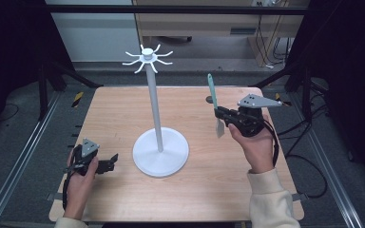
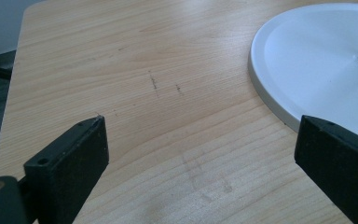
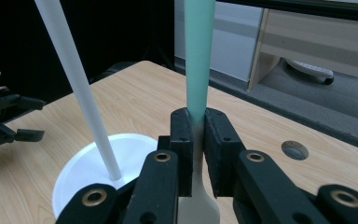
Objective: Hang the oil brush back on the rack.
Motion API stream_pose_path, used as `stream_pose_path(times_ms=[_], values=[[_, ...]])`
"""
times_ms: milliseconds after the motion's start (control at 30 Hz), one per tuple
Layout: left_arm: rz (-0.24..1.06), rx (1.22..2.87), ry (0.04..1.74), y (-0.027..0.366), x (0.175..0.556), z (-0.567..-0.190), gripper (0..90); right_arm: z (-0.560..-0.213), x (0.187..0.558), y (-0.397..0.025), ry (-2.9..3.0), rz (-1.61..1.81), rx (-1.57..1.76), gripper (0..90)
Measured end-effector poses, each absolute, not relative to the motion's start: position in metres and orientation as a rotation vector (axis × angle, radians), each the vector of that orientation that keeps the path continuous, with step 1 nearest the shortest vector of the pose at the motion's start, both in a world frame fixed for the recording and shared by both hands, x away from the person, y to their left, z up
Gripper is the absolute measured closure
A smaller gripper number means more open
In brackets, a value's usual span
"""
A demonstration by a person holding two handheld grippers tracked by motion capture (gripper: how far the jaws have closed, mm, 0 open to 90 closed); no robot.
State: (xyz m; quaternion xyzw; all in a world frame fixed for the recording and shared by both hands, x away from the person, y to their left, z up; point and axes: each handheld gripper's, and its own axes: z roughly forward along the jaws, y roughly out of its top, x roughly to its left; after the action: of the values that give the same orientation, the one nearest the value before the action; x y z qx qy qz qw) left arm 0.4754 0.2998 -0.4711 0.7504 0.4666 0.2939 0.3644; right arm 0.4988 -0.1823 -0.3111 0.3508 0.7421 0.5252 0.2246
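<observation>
The left gripper rests low on the wooden table, jaws spread wide, beside the white hook stand. Farther back, the right gripper pinches a spatula — green handle up, blade down — above the table.

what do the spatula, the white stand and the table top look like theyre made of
Spatula: probably silicone or plastic; matte teal handle fading to a pale flat blade, no shine. It is clamped in the right gripper.
White stand: painted metal or plastic, hard to tell; smooth, even satin white on base, pole and hooks.
Table top: wood or wood-look laminate; light grain lines, matte, faint scuffs.
</observation>
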Motion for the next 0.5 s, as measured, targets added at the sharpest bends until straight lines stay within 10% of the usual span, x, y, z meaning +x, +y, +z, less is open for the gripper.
stream_pose_path(times_ms=[500], values=[[0.761, 1.937, 1.204, 0.2994, 0.4753, -0.4717, 2.5, -0.3135, 0.4986, -0.1811, 2.035, 1.478, 0.98, 82.4]])
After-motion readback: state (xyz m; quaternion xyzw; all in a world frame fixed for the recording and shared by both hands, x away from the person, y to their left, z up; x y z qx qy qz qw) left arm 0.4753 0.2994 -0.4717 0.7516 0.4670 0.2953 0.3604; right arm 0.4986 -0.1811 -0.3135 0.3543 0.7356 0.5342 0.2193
